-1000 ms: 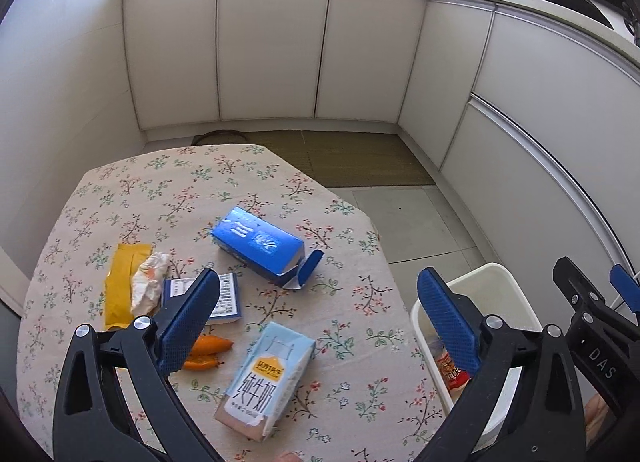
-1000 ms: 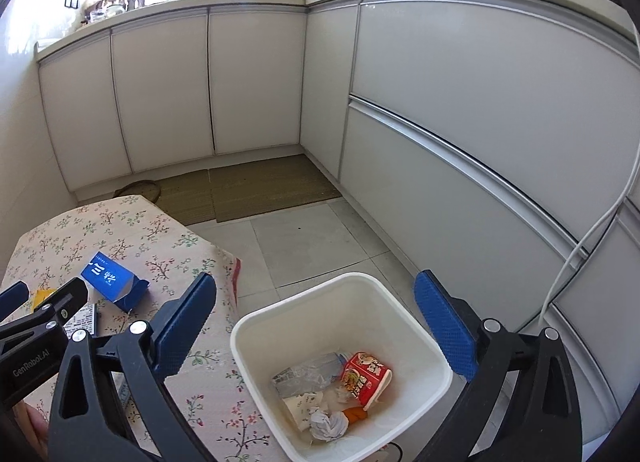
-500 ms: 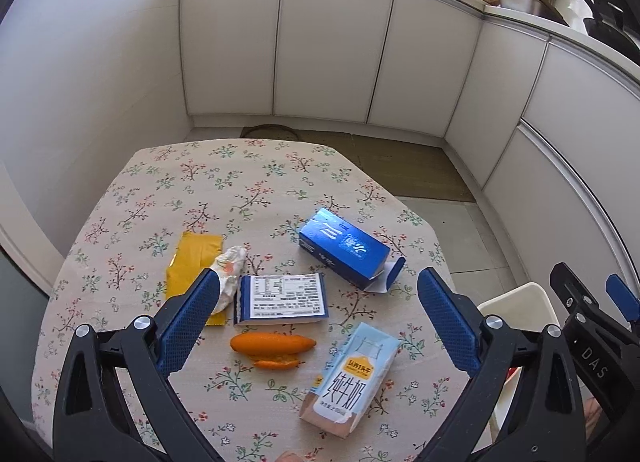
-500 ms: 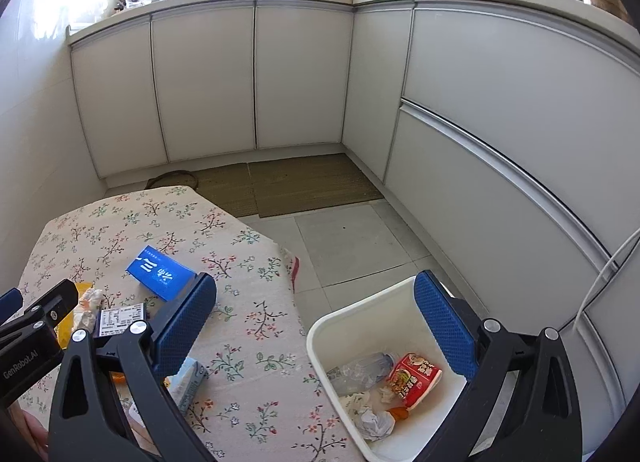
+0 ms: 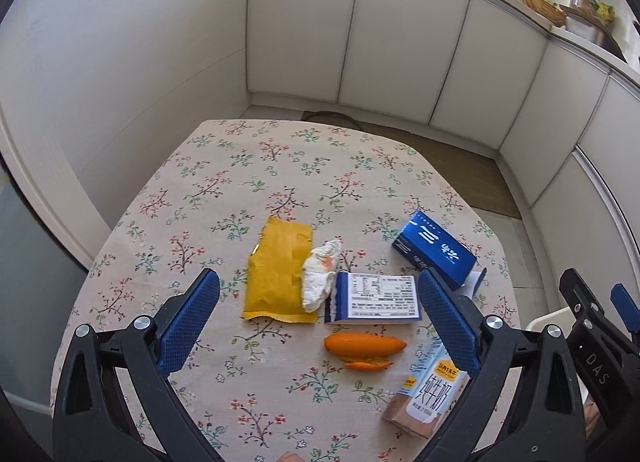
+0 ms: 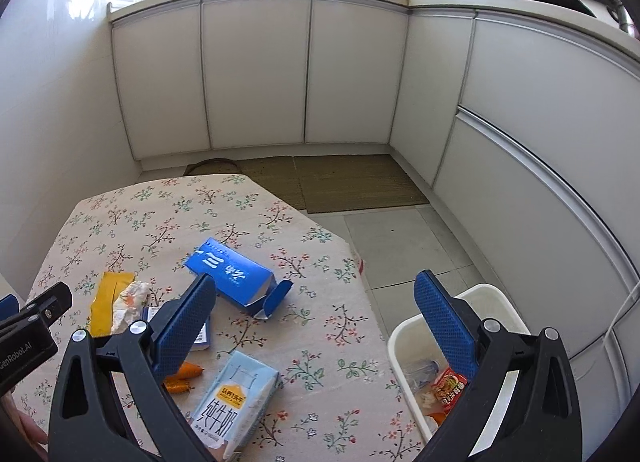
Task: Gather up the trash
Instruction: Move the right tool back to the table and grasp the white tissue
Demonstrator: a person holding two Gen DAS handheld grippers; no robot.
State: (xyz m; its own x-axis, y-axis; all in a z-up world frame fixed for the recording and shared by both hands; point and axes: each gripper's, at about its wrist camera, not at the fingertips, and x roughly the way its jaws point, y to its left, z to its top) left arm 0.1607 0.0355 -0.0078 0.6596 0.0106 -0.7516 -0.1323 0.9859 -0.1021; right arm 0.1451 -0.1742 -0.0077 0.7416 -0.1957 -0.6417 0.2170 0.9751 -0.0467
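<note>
Both the left gripper (image 5: 318,312) and right gripper (image 6: 314,312) hang spread and empty above the table (image 5: 224,182). Around the label box (image 5: 374,298): wrapper (image 5: 278,272), tissue (image 5: 318,274), peel (image 5: 364,344), carton (image 5: 430,394). The bin (image 6: 404,332), perhaps half full, sits floorside for drops.

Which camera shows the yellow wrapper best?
The left wrist view: the yellow wrapper lies whole and large on the table, only its right edge under the tissue. The right wrist view shows it small, foreshortened at the table's left edge, partly covered by tissue.
</note>
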